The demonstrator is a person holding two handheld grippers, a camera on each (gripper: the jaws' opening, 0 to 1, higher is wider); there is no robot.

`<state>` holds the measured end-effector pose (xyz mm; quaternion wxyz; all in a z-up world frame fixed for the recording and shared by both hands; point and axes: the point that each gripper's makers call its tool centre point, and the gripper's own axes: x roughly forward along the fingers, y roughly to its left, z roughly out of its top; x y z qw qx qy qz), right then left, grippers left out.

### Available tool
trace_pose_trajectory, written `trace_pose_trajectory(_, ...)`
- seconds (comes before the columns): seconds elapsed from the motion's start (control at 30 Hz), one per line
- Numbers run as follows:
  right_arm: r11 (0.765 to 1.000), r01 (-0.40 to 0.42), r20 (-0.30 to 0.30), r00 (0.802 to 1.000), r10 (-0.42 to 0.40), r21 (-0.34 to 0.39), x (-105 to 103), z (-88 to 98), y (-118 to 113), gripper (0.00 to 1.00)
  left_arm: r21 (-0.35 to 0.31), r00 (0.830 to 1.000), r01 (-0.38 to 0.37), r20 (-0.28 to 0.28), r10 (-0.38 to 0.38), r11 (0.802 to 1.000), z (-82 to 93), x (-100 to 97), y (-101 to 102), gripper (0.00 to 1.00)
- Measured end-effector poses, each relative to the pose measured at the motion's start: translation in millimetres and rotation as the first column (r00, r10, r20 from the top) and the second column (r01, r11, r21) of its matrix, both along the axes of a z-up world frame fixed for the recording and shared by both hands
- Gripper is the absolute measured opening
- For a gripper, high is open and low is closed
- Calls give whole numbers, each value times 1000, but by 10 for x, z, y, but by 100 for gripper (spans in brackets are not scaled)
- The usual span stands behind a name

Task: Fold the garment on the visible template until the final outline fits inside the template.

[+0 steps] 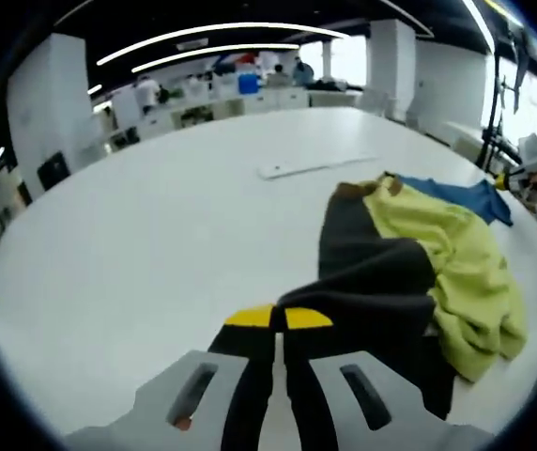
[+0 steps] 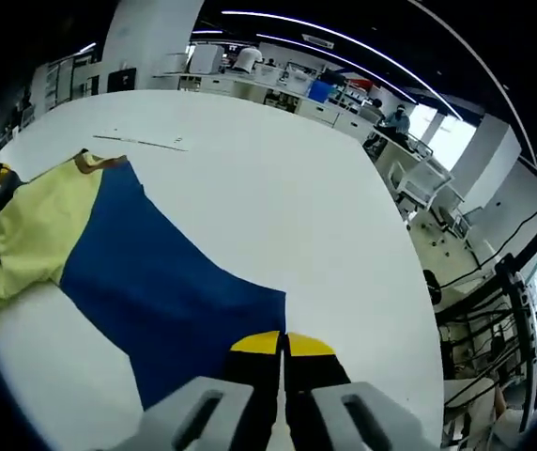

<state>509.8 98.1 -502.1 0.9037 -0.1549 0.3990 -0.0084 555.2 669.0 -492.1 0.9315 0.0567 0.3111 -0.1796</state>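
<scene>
Left gripper [image 1: 279, 318] pinches garment [image 1: 409, 263], right gripper [image 2: 283, 342] clamps its blue corner; advise even tension, drawing toward six o'clock.

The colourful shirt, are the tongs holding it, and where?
Yes. The left tongs pinch the black, yellow and blue fabric garment by an edge of its black part; the right tongs pinch an edge of its blue part.
</scene>
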Motion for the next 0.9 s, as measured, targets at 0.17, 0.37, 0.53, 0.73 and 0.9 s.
trace_pose_trajectory(0.17,999,27,-5,1000,-27,40,35,-39,-88,0,43,1000,9,2,-9,999,-22,81,66,0)
trace_pose_trajectory(0.37,992,76,14,997,-78,99,80,-52,-172,0,18,999,-40,-24,40,999,-74,178,168,0)
trace_pose_trajectory(0.53,993,88,14,996,-89,75,122,-57,-247,0,87,998,-57,-12,58,995,-87,271,275,0)
trace_pose_trajectory(0.73,993,93,8,996,-94,66,167,-76,-279,0,125,998,-55,-6,56,991,-65,339,312,0)
trace_pose_trajectory(0.9,992,107,6,994,-108,62,163,-92,-309,0,148,998,-54,-1,55,987,-63,372,368,0)
